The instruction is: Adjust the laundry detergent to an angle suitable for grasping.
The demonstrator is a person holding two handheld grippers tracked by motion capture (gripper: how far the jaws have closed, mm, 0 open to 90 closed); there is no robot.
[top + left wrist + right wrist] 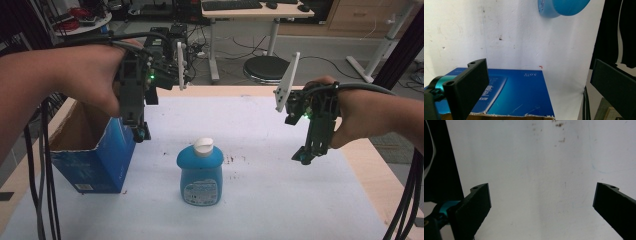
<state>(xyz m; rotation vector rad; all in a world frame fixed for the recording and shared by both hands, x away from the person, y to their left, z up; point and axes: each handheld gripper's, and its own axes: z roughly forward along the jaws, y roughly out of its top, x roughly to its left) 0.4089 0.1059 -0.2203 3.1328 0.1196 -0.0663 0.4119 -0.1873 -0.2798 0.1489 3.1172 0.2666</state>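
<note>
Bottle (200, 171): standing upright mid-table, between both grippers.
Box (94, 160): sitting open-topped at the table's left edge.
Left gripper (140, 131): hovering over the box, jaws gaping wide.
Right gripper (305, 156): hanging right of the bottle, jaws wide, holding nothing.

Left claw (141, 134) and right claw (305, 157) hang spread (both empty).

A: High view sits above the near edge, facing forward and down on the white table sheet (280, 200).

B: Left gripper view looks close down onto the open blue cardboard box (524, 95), also in high view (95, 170).
</note>
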